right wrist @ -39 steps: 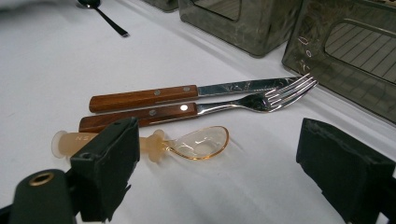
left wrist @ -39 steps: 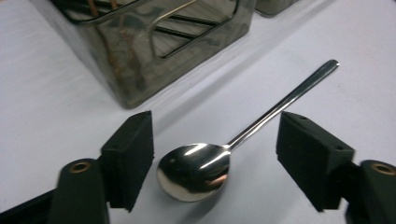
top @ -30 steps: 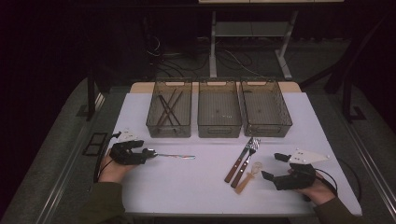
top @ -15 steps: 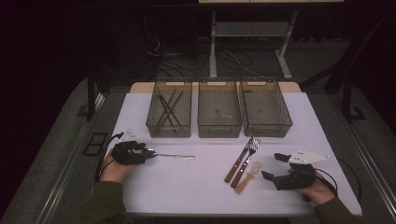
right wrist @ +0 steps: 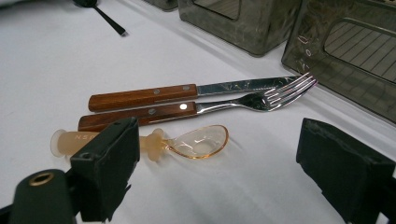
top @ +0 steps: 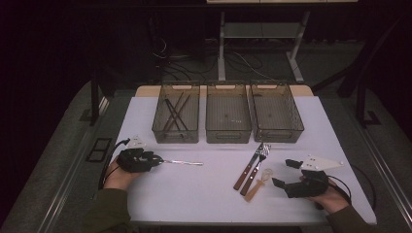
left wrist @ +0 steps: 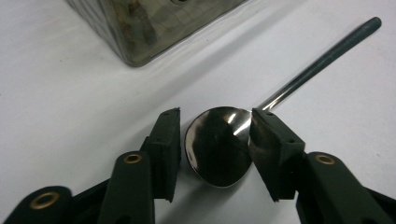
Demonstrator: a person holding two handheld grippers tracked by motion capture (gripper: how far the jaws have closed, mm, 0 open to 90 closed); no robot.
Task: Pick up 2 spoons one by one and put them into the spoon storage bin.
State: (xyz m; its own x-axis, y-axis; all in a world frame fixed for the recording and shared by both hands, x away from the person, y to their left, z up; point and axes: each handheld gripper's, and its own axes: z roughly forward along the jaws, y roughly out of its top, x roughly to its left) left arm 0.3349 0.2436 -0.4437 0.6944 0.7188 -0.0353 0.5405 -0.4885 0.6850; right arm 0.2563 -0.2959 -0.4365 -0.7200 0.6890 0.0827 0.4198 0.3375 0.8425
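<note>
Metal spoon [left wrist: 219, 144], polished, oval bowl, thin dark handle, laid on white desk [top: 214, 194] at 9 o'clock side, handle toward 3 o'clock. Bowl seen between pads of left claw [left wrist: 215, 154]; jaws just closing, right pad at bowl edge, left pad apart with small gap. Right claw [right wrist: 219, 182] held wide open, nothing gripped, near amber plastic spoon [right wrist: 154, 140]; embossed letters on handle unreadable.
</note>
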